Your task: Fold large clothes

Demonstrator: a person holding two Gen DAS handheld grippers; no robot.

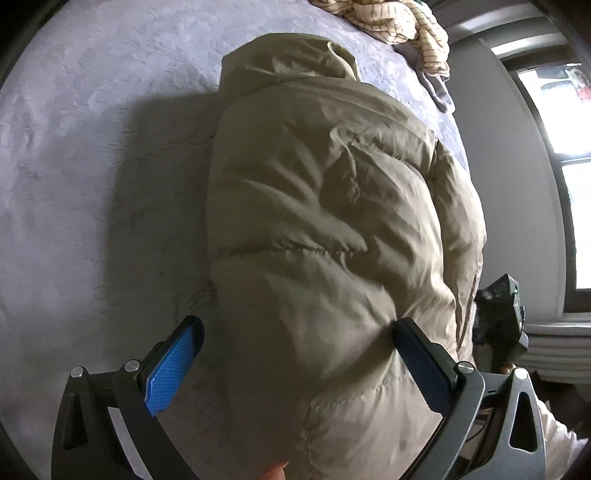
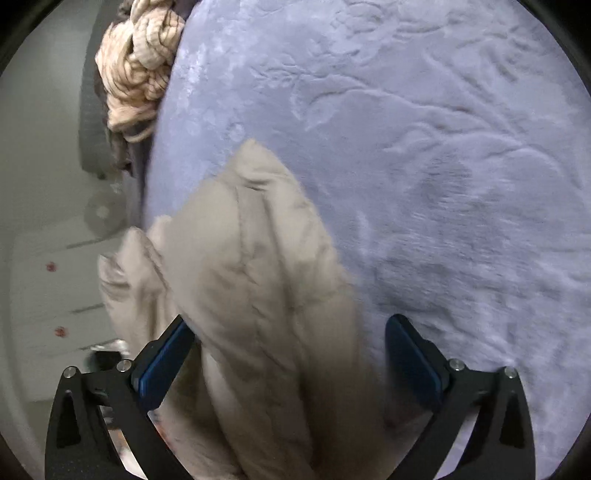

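Note:
A puffy khaki down jacket (image 1: 332, 206) lies bunched on a lilac plush bed cover (image 1: 92, 166). My left gripper (image 1: 297, 350) is open, its blue-padded fingers (image 1: 173, 369) wide apart, with the jacket's near end between them. In the right wrist view the same jacket (image 2: 251, 280) hangs over the bed's left edge onto the cover (image 2: 424, 129). My right gripper (image 2: 288, 350) is open too, and the jacket's fabric lies between its fingers (image 2: 166, 362). The right view is blurred by motion.
A crumpled cream striped garment (image 1: 406, 26) sits at the far edge of the bed, also in the right wrist view (image 2: 140, 62). A window (image 1: 565, 155) and grey wall lie to the right. The other gripper's body (image 1: 502, 314) shows beside the jacket. White drawers (image 2: 55, 295) stand left of the bed.

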